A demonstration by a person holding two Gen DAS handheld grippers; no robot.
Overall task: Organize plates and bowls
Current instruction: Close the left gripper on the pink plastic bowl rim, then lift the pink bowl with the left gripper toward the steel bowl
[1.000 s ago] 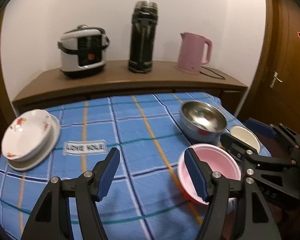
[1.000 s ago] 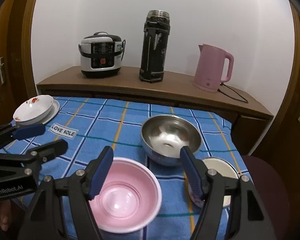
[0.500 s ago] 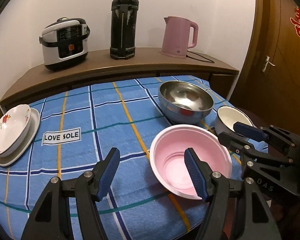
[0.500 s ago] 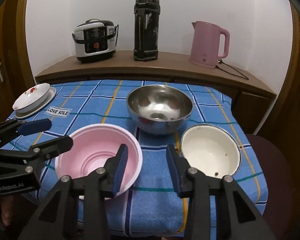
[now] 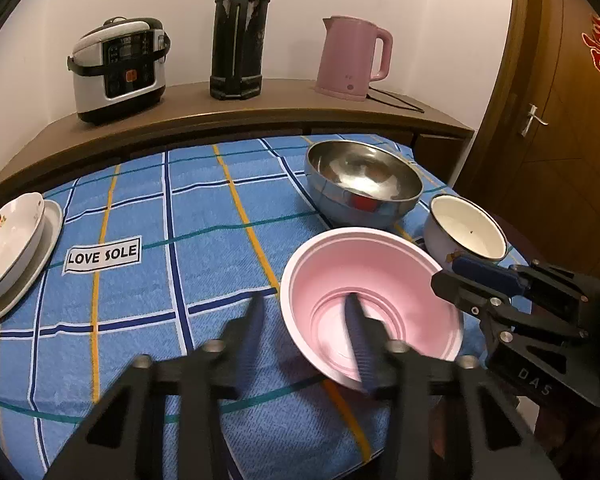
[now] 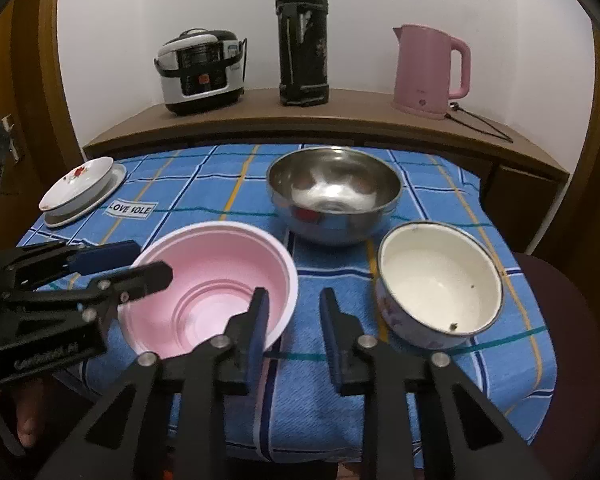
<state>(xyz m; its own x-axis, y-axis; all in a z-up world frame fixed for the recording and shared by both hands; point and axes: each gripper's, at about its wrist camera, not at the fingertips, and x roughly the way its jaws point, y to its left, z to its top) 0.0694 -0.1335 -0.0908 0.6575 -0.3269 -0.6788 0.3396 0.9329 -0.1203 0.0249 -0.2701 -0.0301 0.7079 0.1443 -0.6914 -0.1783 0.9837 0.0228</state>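
A pink plastic bowl (image 5: 370,292) (image 6: 212,284) sits near the table's front edge. My left gripper (image 5: 306,328) straddles its near-left rim, one finger inside, one outside, jaws partly apart and blurred. It also shows in the right wrist view (image 6: 132,264). My right gripper (image 6: 294,334) has narrowed jaws around the bowl's right rim, with a gap still showing; it also shows in the left wrist view (image 5: 460,276). A steel bowl (image 5: 364,182) (image 6: 334,194) stands behind. A white enamel bowl (image 5: 466,228) (image 6: 438,284) is at the right. A flowered white bowl on a plate (image 5: 8,240) (image 6: 78,190) sits far left.
The table has a blue checked cloth (image 5: 148,240) with a "LOVE SOLE" label. Behind it a wooden shelf (image 5: 260,110) holds a rice cooker (image 5: 120,68), a black flask (image 5: 238,32) and a pink kettle (image 5: 352,64). A wooden door (image 5: 560,80) is at the right.
My left gripper's jaws have narrowed onto the pink bowl's near-left rim. My right gripper narrowed its jaws and shifted to the bowl's right rim. Both views drew nearer the table's front edge.
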